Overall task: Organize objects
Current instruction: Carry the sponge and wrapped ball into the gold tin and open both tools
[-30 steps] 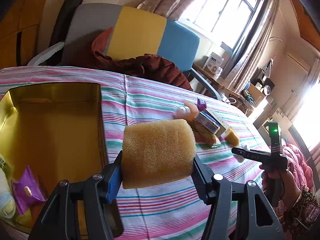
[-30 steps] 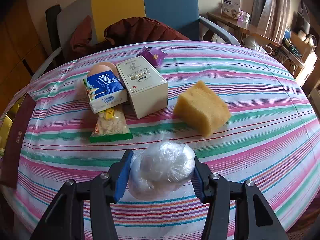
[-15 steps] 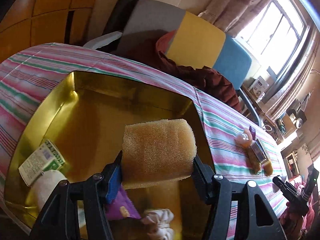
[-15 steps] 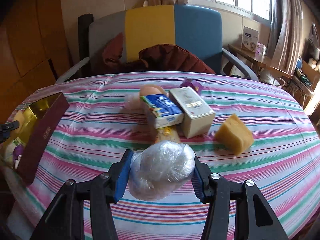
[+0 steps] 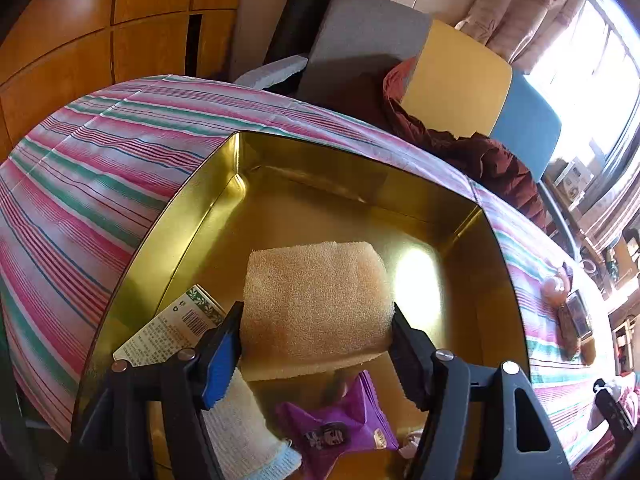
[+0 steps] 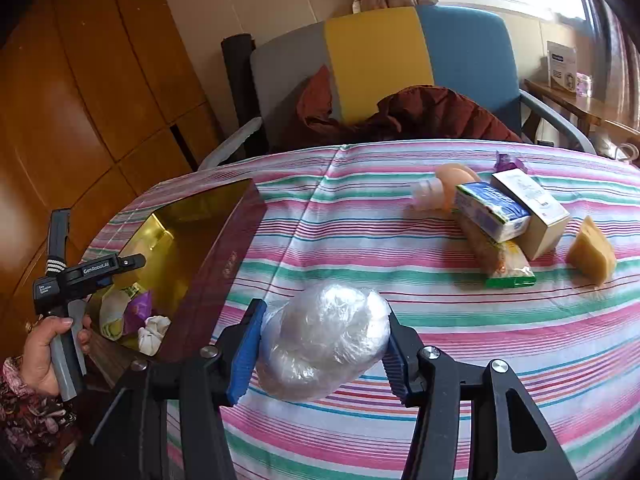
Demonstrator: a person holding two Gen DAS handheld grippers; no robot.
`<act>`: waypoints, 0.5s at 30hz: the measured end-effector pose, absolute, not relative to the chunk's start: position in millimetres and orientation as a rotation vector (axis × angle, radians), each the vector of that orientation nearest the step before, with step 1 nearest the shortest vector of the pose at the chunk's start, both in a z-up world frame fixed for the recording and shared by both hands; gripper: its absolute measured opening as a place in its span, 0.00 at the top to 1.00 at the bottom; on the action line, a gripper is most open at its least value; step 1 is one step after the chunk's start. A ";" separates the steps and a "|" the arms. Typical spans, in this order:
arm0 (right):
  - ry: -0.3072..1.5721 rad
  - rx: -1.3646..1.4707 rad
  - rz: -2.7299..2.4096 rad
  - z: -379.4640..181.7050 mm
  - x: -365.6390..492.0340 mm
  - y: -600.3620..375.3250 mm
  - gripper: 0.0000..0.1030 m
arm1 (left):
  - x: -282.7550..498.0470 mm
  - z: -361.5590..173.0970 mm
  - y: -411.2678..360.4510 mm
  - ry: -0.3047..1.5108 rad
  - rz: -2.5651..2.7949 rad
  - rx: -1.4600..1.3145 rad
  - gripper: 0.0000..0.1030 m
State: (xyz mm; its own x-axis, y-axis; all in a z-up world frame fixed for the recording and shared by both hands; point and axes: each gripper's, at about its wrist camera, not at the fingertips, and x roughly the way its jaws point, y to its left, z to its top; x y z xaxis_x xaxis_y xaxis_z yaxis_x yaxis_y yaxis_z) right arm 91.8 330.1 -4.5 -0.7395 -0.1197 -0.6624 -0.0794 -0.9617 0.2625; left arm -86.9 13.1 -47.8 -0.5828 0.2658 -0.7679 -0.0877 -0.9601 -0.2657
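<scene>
Left wrist view
My left gripper (image 5: 316,344): over the open gold tin (image 5: 192,208); my fingers (image 5: 218,354) are opening with the sponge (image 5: 316,304) between them, its sides touching both pads.
Sponge: tan block above the tin's bare gold floor, near the middle.
In the tin, near side: a printed paper packet (image 5: 176,326) at the left wall, a white cloth roll (image 5: 244,436) under my left finger, a purple wrapper (image 5: 340,424) directly below the sponge.
Around: striped cloth on the desk (image 5: 92,168) left and far of the tin; a grey, yellow and blue chair (image 5: 452,80) with a dark red garment (image 5: 472,148) beyond the far edge.

Right wrist view
My right gripper (image 6: 322,350): fingers clamped on the clear plastic bundle (image 6: 324,344), held above the striped cloth near the desk's near edge.
Tin: to the left, dark red outer wall facing me, gold inside.
My left hand (image 6: 44,344): at the far left, holding its gripper's handle over the tin; its jaws are out of sight here.
Still out on the desk, far right: a peach bottle (image 6: 444,186), a blue tissue pack (image 6: 490,210), a white box (image 6: 532,208), a green-edged snack bag (image 6: 504,264), a second sponge (image 6: 592,248), a purple wrapper (image 6: 508,162) behind the box.
In the way: the tin's near wall stands between the bundle and the gold floor.
</scene>
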 end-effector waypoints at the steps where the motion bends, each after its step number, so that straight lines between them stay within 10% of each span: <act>1: -0.417 1.124 -2.868 -3.8 90.6 325.0 0.47 | -86.9 -48.1 10.8 -0.321 2.602 -1.303 0.31; 15: -0.292 1.079 -2.738 13.2 67.5 260.6 0.45 | -61.2 -23.1 -45.6 -0.753 2.682 -1.090 0.26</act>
State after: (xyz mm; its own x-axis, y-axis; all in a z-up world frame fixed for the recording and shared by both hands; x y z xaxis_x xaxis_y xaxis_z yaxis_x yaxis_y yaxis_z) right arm 67.5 260.6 13.2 -0.7190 -0.2408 -0.6519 0.0981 -0.9638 0.2479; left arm -61.2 -45.6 -23.1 -0.7245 0.3164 -0.6123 0.0486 -0.8627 -0.5033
